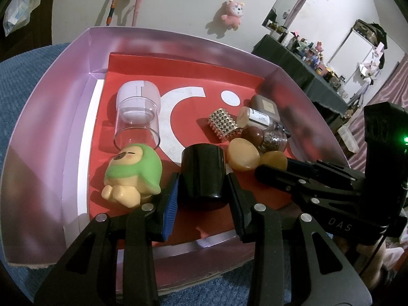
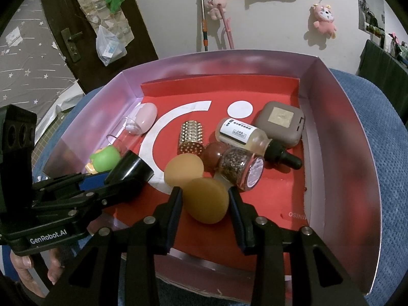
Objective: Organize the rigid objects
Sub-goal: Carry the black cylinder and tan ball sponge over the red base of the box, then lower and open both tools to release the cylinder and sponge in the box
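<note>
A pink-walled box [image 1: 84, 58] with a red floor holds the objects; it also shows in the right wrist view [image 2: 339, 117]. My left gripper [image 1: 202, 199] is shut on a black cylinder [image 1: 204, 173], seen too in the right wrist view [image 2: 131, 168]. My right gripper [image 2: 205, 204] is shut on a tan disc [image 2: 206, 200], which shows in the left wrist view [image 1: 274, 160]. A second tan disc [image 2: 183, 169] lies just beyond it. A green-hooded toy figure [image 1: 132, 176] lies left of the black cylinder.
In the box lie a clear cup [image 1: 137, 125], a pink mouse [image 1: 137, 94], a gold studded roller [image 2: 191, 137], a dropper bottle [image 2: 252, 140], a glitter jar [image 2: 242, 168], a brown ball [image 2: 214, 153] and a grey case [image 2: 280, 122]. Blue cloth [image 2: 369, 127] surrounds the box.
</note>
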